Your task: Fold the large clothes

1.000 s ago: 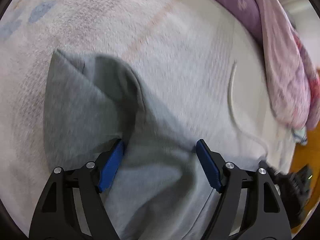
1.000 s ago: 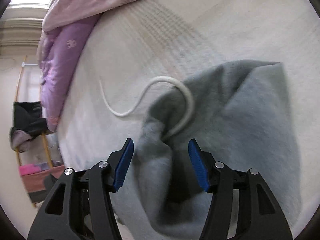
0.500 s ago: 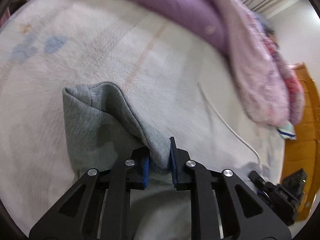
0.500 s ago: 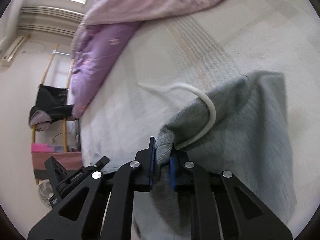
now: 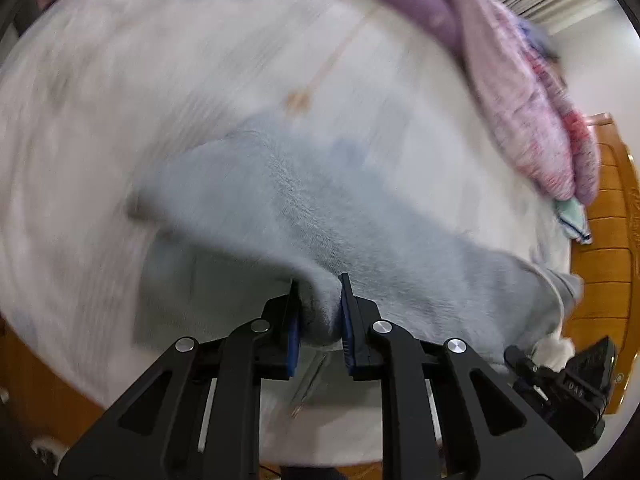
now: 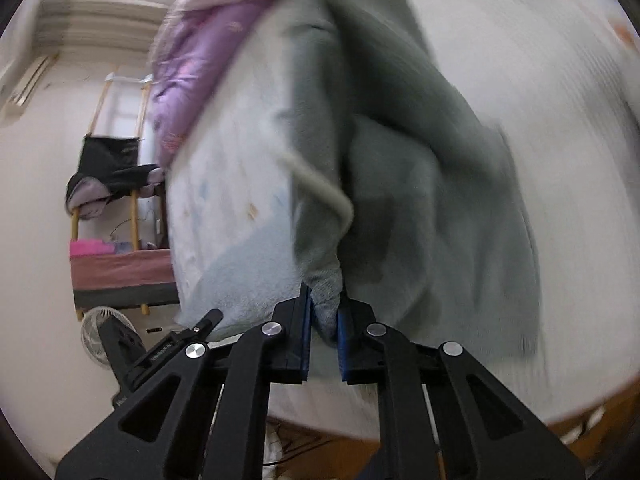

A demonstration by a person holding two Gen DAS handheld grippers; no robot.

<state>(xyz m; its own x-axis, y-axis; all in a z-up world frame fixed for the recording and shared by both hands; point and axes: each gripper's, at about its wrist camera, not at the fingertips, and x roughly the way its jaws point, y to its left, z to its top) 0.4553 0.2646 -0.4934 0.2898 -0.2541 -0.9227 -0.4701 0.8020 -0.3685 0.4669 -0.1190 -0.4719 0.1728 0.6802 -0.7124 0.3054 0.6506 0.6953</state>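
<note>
A large grey sweatshirt (image 5: 304,208) is lifted off the white bed (image 5: 120,92) and stretched between both grippers. My left gripper (image 5: 319,312) is shut on a pinched fold of the grey fabric, which runs away to the right, where the other gripper (image 5: 568,384) shows at the lower right edge. In the right wrist view the grey sweatshirt (image 6: 432,208) hangs and bunches ahead, its white drawstring (image 6: 320,188) looping down beside the fold. My right gripper (image 6: 323,320) is shut on that fold. Both views are blurred by motion.
Purple and pink quilts (image 5: 512,80) are heaped along the far side of the bed. A wooden bed frame (image 5: 604,232) stands at the right. In the right wrist view a rack with dark clothes (image 6: 108,172) and a fan (image 6: 100,332) stand left of the bed.
Both grippers closed on folds of the grey sweatshirt, then lifted and pulled it across the bed toward the near edge. The garment now hangs stretched between them.
</note>
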